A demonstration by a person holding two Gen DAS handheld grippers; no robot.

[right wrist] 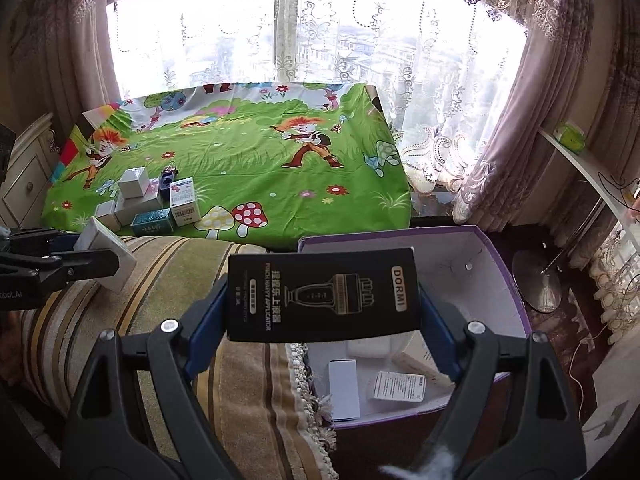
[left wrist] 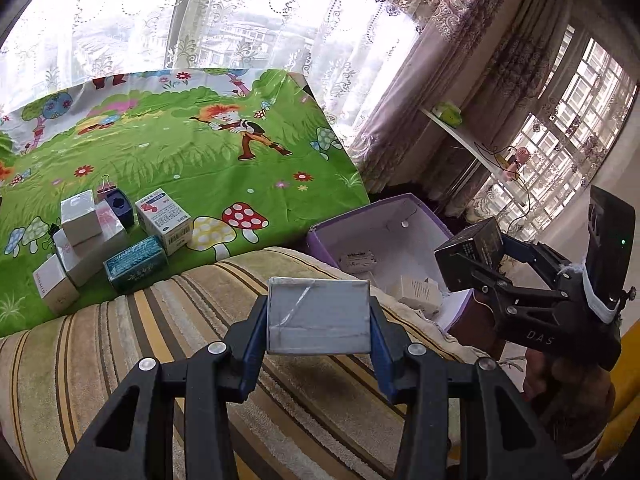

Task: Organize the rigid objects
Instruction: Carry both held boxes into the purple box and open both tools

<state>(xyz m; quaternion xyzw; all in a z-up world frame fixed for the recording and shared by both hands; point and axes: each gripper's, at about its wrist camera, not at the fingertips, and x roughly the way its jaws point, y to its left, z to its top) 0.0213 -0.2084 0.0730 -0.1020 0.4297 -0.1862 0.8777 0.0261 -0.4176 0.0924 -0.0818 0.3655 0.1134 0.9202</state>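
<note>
My left gripper is shut on a grey-white box above the striped sofa arm; the same box shows in the right wrist view. My right gripper is shut on a black DORMI box, held over the near left rim of an open purple bin. In the left wrist view the black box hangs above the bin. The bin holds a few white boxes. Several small boxes are clustered on the green cartoon cloth.
A striped sofa arm lies between the cloth-covered table and the bin. A dark blue sharpener-like item and a binder clip sit behind the cluster. Curtains and a window stand behind; a shelf runs at right.
</note>
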